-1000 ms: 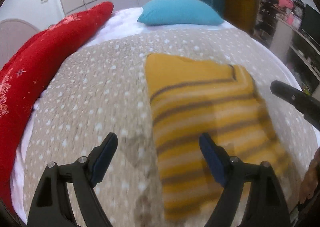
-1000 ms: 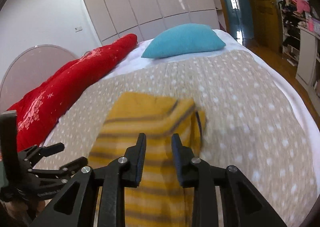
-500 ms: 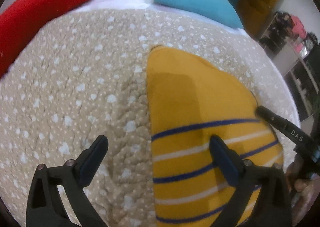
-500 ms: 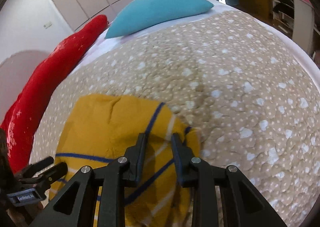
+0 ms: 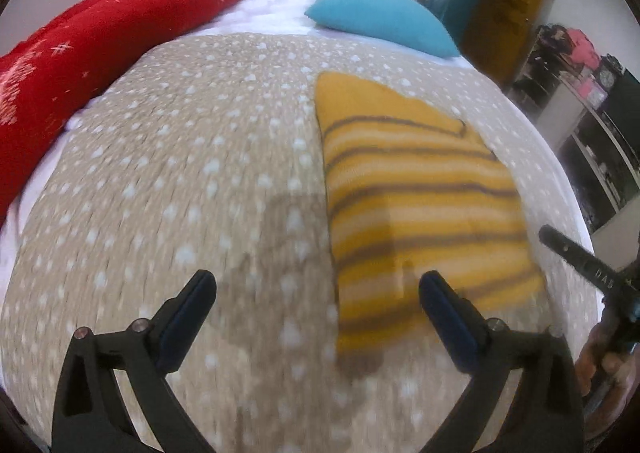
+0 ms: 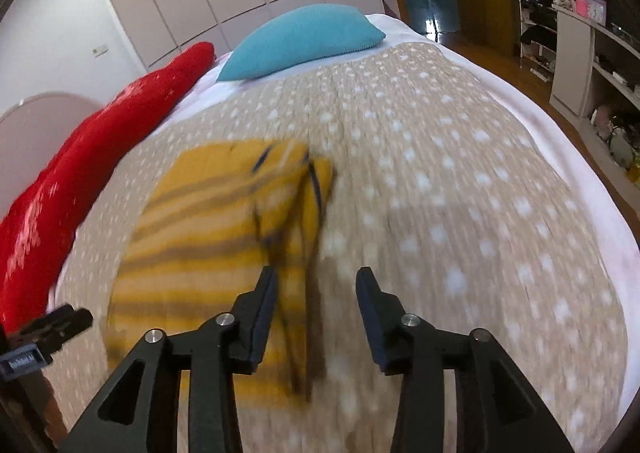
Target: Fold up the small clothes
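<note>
Striped garment point(image 5: 416, 193) lies folded — bedspread point(image 5: 180, 173) bare around its edges.

Garment point(image 5: 420, 189): mustard yellow, dark and pale stripes. Bedspread point(image 5: 192, 181): beige, white spots. Pillow point(image 6: 304, 39): plain turquoise. Blanket point(image 5: 92, 53): red, white snowflake marks. Gripper pads point(image 5: 444, 309): dark blue.

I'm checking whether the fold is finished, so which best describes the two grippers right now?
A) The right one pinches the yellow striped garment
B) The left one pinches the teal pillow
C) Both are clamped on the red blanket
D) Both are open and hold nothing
D: the left gripper and right gripper both show spread fingers with nothing between them, and the folded yellow striped garment lies flat on the beige spotted bedspread.
</note>
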### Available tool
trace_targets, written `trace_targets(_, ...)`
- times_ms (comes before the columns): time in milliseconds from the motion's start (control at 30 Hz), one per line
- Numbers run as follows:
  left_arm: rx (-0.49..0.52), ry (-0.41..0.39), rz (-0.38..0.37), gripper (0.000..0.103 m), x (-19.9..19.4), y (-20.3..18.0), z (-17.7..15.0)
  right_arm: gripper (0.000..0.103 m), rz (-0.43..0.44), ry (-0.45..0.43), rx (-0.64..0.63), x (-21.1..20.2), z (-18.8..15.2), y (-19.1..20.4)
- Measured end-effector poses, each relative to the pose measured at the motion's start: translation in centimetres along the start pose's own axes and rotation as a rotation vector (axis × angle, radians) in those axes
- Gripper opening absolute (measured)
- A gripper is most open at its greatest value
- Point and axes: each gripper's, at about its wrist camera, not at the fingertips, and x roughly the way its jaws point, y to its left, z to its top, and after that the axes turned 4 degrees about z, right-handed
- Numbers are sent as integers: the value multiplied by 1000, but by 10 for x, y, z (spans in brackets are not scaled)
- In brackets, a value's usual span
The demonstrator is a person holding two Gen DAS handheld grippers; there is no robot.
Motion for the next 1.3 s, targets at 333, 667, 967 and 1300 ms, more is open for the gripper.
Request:
trace_targets(333,-22,-36,-15,102,-50,-5,-73,52,-40,-7,-26,-50,-90,14)
trace_targets(667,27,-100,27,102,-78,-13,-87,59,-25,-54,22,-74,-105,20)
trace_targets(967,54,-68,62,102,-54,-17,-85,63,-81,-58,-15,-59,-105,22)
trace_targets(1300,61,-3,82,102,-17,-18,-87,64,-115,-32,-39,-37,-104,19)
